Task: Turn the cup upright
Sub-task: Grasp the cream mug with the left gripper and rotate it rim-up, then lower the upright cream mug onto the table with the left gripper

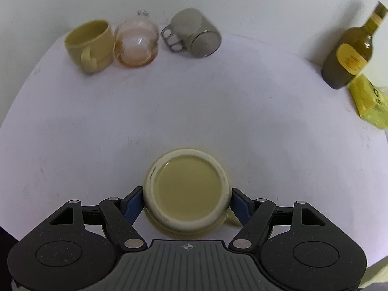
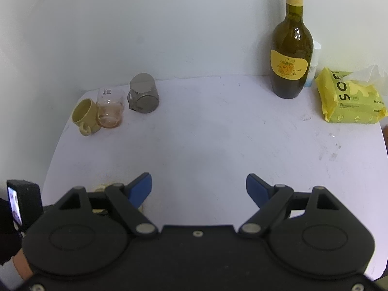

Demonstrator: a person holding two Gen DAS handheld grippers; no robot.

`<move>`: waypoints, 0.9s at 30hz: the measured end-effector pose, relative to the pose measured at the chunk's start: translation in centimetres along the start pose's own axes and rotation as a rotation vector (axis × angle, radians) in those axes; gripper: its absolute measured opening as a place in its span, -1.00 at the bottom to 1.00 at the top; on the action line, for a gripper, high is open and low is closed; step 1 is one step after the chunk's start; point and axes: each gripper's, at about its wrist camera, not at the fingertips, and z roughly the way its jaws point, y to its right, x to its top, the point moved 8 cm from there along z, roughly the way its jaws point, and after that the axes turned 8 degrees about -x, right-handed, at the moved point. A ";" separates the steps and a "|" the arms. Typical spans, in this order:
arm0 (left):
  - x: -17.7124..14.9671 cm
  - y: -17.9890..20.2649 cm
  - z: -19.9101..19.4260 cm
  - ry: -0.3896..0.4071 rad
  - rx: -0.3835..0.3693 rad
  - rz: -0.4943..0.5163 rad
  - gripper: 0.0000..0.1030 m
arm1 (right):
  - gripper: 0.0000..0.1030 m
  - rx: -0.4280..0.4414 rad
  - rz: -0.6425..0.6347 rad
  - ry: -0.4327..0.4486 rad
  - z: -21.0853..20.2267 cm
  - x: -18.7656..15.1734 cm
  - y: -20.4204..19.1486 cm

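Note:
A pale yellow cup [image 1: 188, 190] stands upside down on the white table, its base facing up and its handle low on the right. My left gripper [image 1: 186, 202] has its blue pads against both sides of the cup. My right gripper [image 2: 198, 190] is open and empty above the table's near part; a sliver of the cup [image 2: 99, 189] shows behind its left finger.
At the back left stand a yellow mug [image 1: 89, 44], an upside-down pinkish glass [image 1: 135, 42] and a steel cup [image 1: 194, 34] on its side. A green wine bottle [image 2: 291, 55] and a yellow tissue pack [image 2: 349, 97] stand at the back right against the wall.

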 end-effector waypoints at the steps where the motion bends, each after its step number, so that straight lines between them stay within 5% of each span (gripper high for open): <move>1: 0.0 0.0 0.1 -0.001 0.001 -0.001 0.34 | 0.63 -0.003 0.003 0.003 -0.1 0.0 0.1; 7: 0.7 -0.4 0.5 -0.021 0.020 -0.054 0.35 | 0.63 -0.012 0.017 -0.006 0.0 -0.3 0.3; 20: -0.3 -0.2 -0.3 -0.001 0.044 0.017 0.51 | 0.63 -0.004 0.048 -0.012 -0.1 -0.7 0.4; 27: 0.7 -0.1 0.0 0.023 0.043 -0.013 0.36 | 0.63 -0.004 0.067 0.000 -0.6 -0.8 0.6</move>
